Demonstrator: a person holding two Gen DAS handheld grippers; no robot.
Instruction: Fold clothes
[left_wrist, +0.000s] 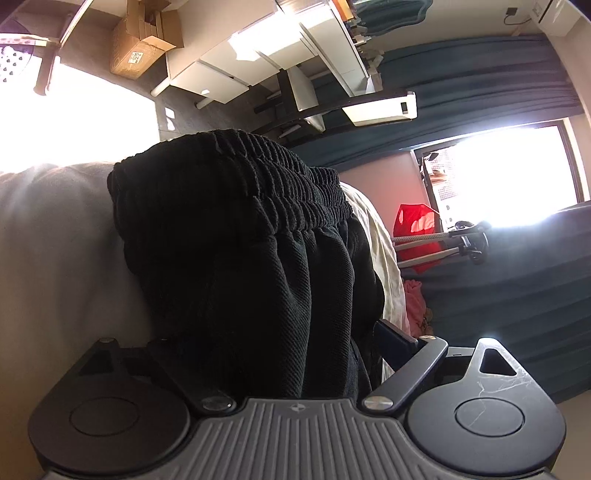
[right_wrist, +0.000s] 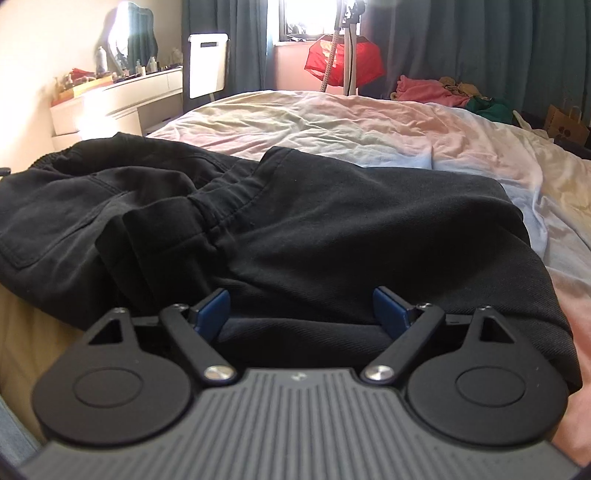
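Black trousers (right_wrist: 258, 221) lie rumpled along the near edge of the bed (right_wrist: 369, 122). Left gripper (left_wrist: 280, 339): cloth fills the gap between its fingers, grip unclear. Right gripper (right_wrist: 301, 310): fingers spread wide over the cloth, holding nothing.

Each hand-held gripper is built on a grey ribbed base plate flanked by two black round discs. The right hand-held gripper (right_wrist: 301, 308) is fitted with blue finger pads (right_wrist: 209, 312) on black link arms pinned by silver screws. White scratches are seen on the left hand-held gripper (left_wrist: 280, 339).
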